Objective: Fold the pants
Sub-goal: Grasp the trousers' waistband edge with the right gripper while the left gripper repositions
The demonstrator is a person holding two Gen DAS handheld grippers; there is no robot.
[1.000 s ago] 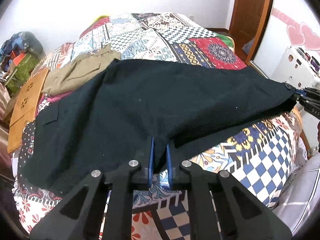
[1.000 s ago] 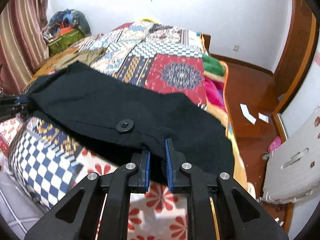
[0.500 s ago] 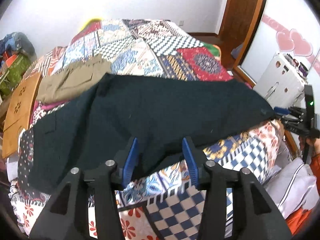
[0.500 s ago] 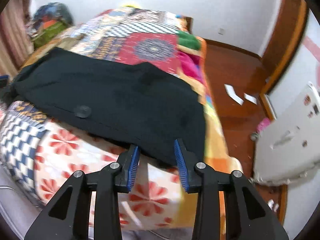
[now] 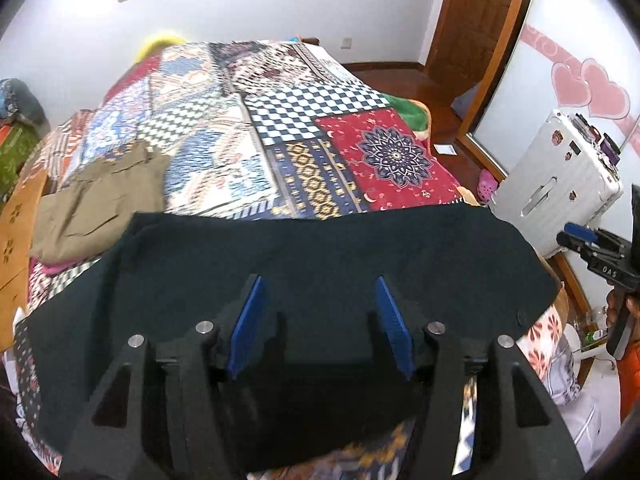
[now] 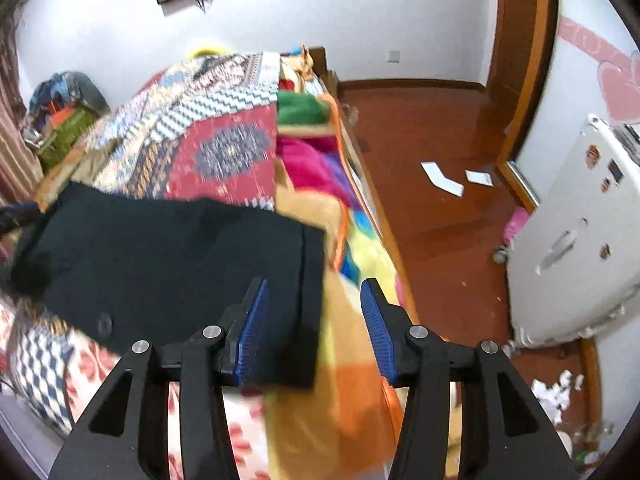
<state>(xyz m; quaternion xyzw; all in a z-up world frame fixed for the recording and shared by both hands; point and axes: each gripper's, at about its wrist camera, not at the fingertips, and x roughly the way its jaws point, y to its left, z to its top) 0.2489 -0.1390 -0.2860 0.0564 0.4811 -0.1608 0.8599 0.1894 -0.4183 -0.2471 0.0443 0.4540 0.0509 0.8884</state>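
Dark pants (image 5: pixel 312 256) lie spread across the near edge of the patchwork bed (image 5: pixel 280 120); in the right wrist view the pants (image 6: pixel 168 256) end at a hem near the bed's corner. My left gripper (image 5: pixel 320 320) is open and empty, above the pants' near edge. My right gripper (image 6: pixel 312 320) is open and empty, just past the hem at the bed's corner. The right gripper also shows in the left wrist view (image 5: pixel 592 244), at the far right, clear of the pants.
Folded khaki pants (image 5: pixel 96 196) lie at the bed's left. A white suitcase (image 5: pixel 556 184) stands on the wooden floor to the right. Paper scraps (image 6: pixel 440 176) lie on the floor. A bag pile (image 6: pixel 64 120) sits at the far left.
Both grippers, shut on the pants' edge a second ago, have opened and let go. The pants now rest on the bed; both grippers have lifted and drawn back.
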